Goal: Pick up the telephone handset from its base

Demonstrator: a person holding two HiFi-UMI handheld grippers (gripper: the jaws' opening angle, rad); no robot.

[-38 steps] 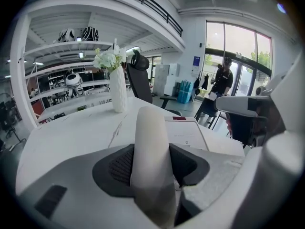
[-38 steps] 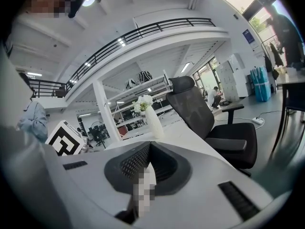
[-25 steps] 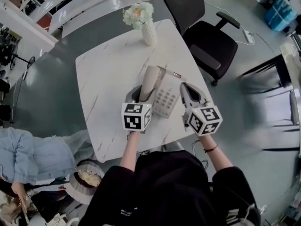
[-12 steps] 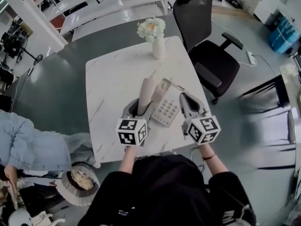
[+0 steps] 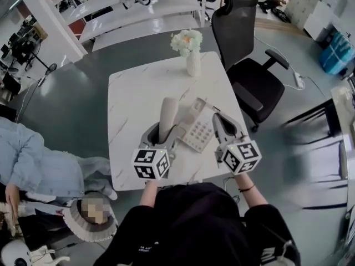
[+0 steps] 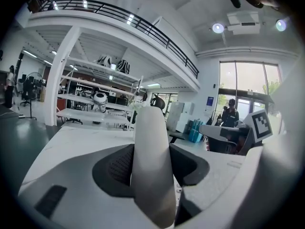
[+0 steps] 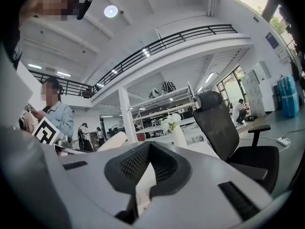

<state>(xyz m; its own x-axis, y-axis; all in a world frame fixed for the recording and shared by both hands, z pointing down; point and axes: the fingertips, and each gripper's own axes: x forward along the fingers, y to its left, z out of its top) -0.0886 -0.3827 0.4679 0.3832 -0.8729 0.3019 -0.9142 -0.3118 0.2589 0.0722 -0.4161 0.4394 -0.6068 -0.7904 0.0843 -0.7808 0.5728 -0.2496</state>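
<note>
Left gripper view: left gripper (image 6: 151,168) clenched on handset (image 6: 150,128), held upright | head view: handset looks lifted off base (image 5: 199,131) on table (image 5: 136,93) | right gripper (image 5: 221,124) jaws together, empty, just beside base, probably on standby to steady it

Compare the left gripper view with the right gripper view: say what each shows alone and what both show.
Only the left gripper view: the left tool shut on the handset, which stands upright between its jaws, and the other tool's marker cube. Only the right gripper view: the right tool closed with nothing between its jaws, and a person in a light blue shirt. Both: the white table and the black office chair.
</note>
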